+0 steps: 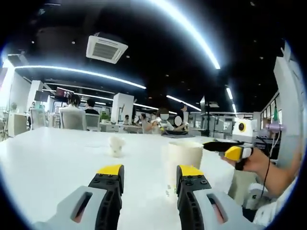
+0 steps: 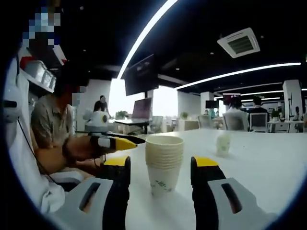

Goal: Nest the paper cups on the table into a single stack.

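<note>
Here we are low over the white table (image 2: 268,163), and right in front of the right claw (image 2: 160,170) stands the stack of paper cups (image 2: 164,160), upright, several rims showing one inside the next. The right claw is spread wide, its yellow-tipped jaws either side of the stack with white table showing on both sides, nothing pinched. Beyond it, well apart on the table, a small pale object (image 2: 222,143) that may be one more cup, too blurred to call.

Over to the left gripper view: the left claw (image 1: 149,177) is spread too, empty, and the same stack of paper cups (image 1: 183,160) sits just past its right jaw rather than squarely between the two. The other gripper (image 1: 230,149) comes in from the right, held in a hand (image 1: 254,160).

Now the handling, as I judge it: thin paper, very light, so the stack could tip or skid on that smooth table at a nudge. The walls will buckle under a hard squeeze. Best bet is a gentle pinch across the body just below the rims, where the rolled lips stiffen it
</note>
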A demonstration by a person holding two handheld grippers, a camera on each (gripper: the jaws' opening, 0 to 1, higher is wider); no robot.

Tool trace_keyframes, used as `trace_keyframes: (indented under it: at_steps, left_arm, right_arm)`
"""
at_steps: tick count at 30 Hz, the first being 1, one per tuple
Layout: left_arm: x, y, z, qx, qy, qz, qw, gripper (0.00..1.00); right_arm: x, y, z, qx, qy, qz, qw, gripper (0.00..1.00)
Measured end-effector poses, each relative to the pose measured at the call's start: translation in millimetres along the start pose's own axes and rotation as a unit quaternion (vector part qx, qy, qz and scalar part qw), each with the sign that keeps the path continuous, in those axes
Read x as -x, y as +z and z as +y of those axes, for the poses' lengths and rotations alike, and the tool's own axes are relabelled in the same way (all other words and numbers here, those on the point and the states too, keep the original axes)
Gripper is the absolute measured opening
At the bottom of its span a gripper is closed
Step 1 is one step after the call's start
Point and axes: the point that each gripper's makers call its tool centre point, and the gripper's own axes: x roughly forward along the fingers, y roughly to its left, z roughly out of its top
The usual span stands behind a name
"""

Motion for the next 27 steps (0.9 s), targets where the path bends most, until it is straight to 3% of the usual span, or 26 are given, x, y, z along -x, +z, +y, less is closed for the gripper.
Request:
trace_keyframes:
  at_steps: [6, 17, 21, 27]
  left_arm:
    - [-40, 16.8, 30.0, -0.021, 0.011, 0.002, 0.9997, 0.47]
    - [-115, 39.2, 56.2, -0.062, 0.019, -0.001, 0.9979, 0.48]
    - [-143, 32.9, 66.2, -0.072, 0.020, 0.007, 0.9972, 0.52]
    - [-182, 9.4, 75.3, -0.092, 0.026, 0.036, 0.9947, 0.55]
  right_arm:
    - [17, 6.7, -4, 0.005, -0.013, -0.007, 0.9999, 0.52]
    - [41, 26.6, -12, 0.018, -0.037, -0.026, 0.9988, 0.51]
    - [48, 32.4, -11, 0.021, -0.041, -0.034, 0.9984, 0.50]
    - [55, 37.5, -10, 0.029, -0.041, -0.039, 0.9980, 0.49]
